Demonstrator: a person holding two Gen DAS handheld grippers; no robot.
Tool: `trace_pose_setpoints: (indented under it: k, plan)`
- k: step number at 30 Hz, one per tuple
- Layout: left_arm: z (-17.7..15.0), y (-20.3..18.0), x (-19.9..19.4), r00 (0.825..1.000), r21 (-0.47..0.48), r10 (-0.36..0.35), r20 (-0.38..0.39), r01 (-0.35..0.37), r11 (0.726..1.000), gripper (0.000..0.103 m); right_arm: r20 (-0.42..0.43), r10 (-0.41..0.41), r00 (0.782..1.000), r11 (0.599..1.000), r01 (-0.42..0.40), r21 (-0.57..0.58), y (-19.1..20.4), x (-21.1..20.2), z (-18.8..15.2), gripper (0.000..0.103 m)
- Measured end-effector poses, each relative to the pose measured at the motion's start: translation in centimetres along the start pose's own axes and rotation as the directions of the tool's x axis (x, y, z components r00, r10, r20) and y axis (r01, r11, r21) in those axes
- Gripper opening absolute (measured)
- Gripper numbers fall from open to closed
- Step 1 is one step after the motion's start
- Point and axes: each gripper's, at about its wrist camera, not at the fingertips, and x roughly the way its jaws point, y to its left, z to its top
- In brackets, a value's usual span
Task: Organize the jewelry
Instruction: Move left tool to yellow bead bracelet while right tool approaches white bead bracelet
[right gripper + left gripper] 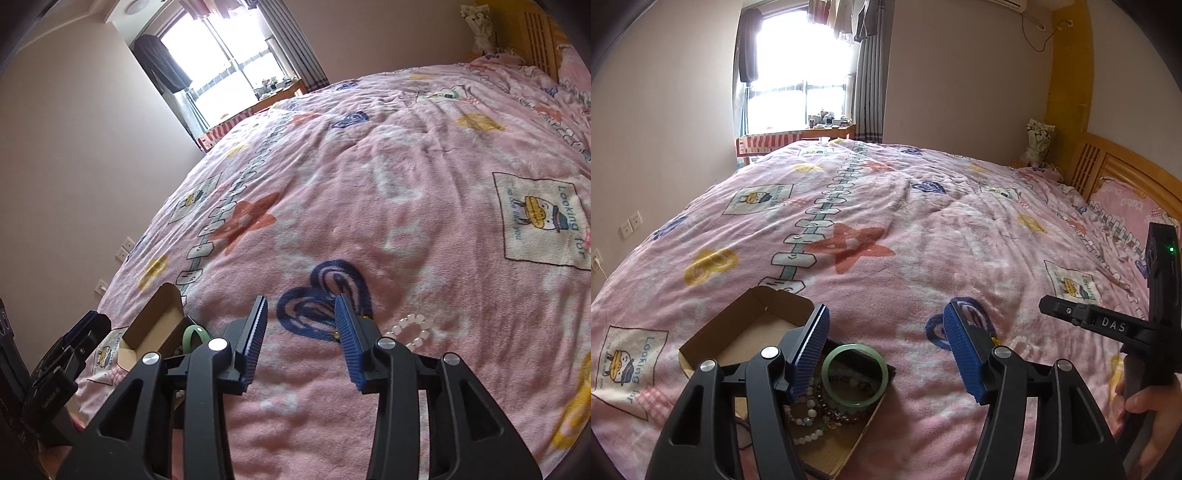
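The left gripper [886, 354] holds its fingers wide apart and empty above the pink bed blanket [923, 240], with the left finger over the open cardboard box [713, 343]. The box contains a green bangle [855, 374] and beaded bracelets [820, 413]. The right gripper [301, 341] also holds its fingers wide and empty; a pale bead bracelet [410, 332] lies on the blanket just right of it.

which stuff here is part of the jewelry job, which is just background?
Job:
cardboard box
green bangle in the box
beaded bracelets in the box
pale bead bracelet loose on the blanket
left tongs, right tongs, both open, empty

Background:
pink blanket
pillow
headboard
window
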Motion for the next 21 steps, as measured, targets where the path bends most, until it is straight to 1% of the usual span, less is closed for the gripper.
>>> trace_pose_setpoints:
  k: [3, 5, 6, 10, 14, 17, 21]
  plan:
    - [0.4, -1.6, 0.4, 0.999, 0.01, -0.031, -0.008, 0.031, 0.999, 0.065, -0.022, -0.017, 1.0, 1.0, 0.017, -0.009, -1.1, -0.1, -0.1, 0.04]
    - [0.5, -3.0, 0.8, 0.998, 0.028, -0.051, -0.021, 0.052, 0.998, 0.066, -0.036, -0.023, 0.999, 1.0, 0.023, -0.006, -2.0, 0.0, -0.1, 0.045]
    - [0.5, -3.6, 1.1, 0.998, 0.037, -0.062, -0.027, 0.063, 0.997, 0.067, -0.042, -0.026, 0.999, 1.0, 0.026, -0.004, -2.4, 0.0, -0.2, 0.045]
    - [-0.1, -6.1, 3.2, 0.992, 0.072, -0.094, -0.082, 0.1, 0.992, 0.068, -0.084, -0.034, 0.996, 0.999, 0.036, 0.019, -4.5, 0.9, -0.5, 0.045]
    - [-1.2, -7.9, 6.1, 0.974, 0.083, -0.145, -0.174, 0.162, 0.983, 0.068, -0.134, -0.044, 0.99, 0.997, 0.052, 0.055, -6.6, 2.2, -1.2, 0.045]
    - [-2.1, -9.0, 8.3, 0.96, 0.097, -0.158, -0.232, 0.185, 0.978, 0.068, -0.164, -0.055, 0.985, 0.994, 0.069, 0.081, -8.0, 3.4, -1.9, 0.045]
    - [-2.9, -9.6, 10.9, 0.941, 0.097, -0.175, -0.289, 0.21, 0.973, 0.068, -0.198, -0.063, 0.978, 0.99, 0.086, 0.111, -9.4, 4.8, -2.7, 0.045]
